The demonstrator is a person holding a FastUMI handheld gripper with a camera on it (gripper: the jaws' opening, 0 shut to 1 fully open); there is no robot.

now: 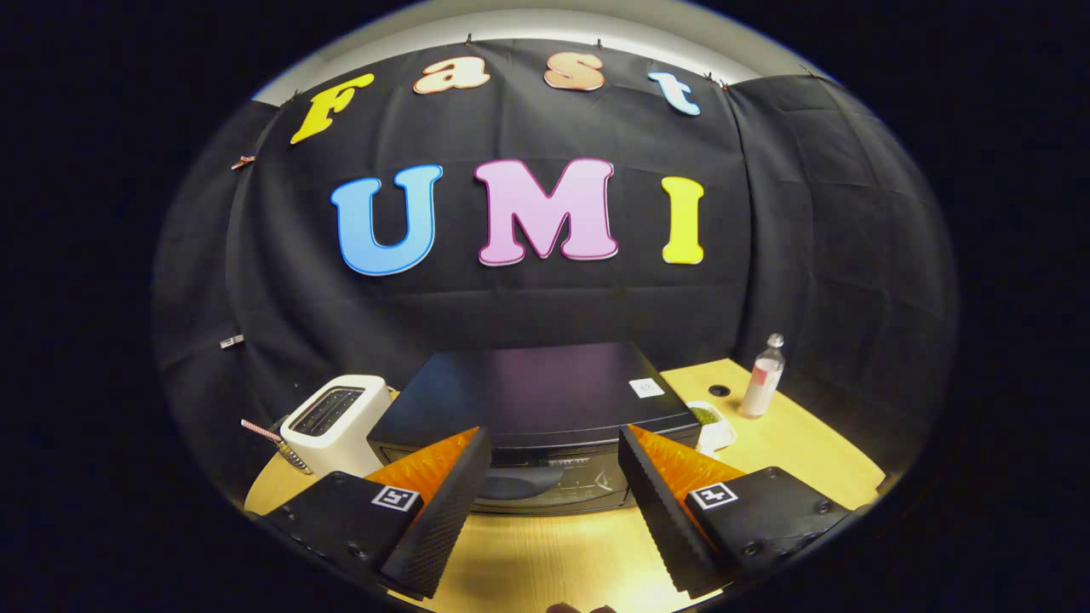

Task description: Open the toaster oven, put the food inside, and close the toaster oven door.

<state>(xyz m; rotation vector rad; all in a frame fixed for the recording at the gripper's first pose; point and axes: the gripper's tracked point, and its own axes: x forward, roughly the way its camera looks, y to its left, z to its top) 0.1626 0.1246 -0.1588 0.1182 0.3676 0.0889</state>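
The oven (545,400), a dark flat-topped box, sits in the middle of the wooden table (545,553), just beyond the fingers, its back close to the black cloth wall. Its front faces the gripper (553,477) and shows partly in the gap between the fingers; the door looks closed, though the fingers hide much of it. A small white label (646,387) lies on the oven's top near its right far corner.

The gripper is released: its fingers stand wide apart with nothing between them but bare table and the oven's front, and they touch nothing.

Just right of the oven, near its front corner, a small white dish (711,426) holds something green; whether that is the food I cannot tell. Farther right, well apart from the oven, a clear bottle (762,376) with a pale label stands upright on the table, with a small dark round spot (719,391) on the table between it and the oven.

Left of the oven, just beside it, stands a white toaster (334,421) with slots on top. A thin striped stick (260,430) pokes out to the left of the toaster.
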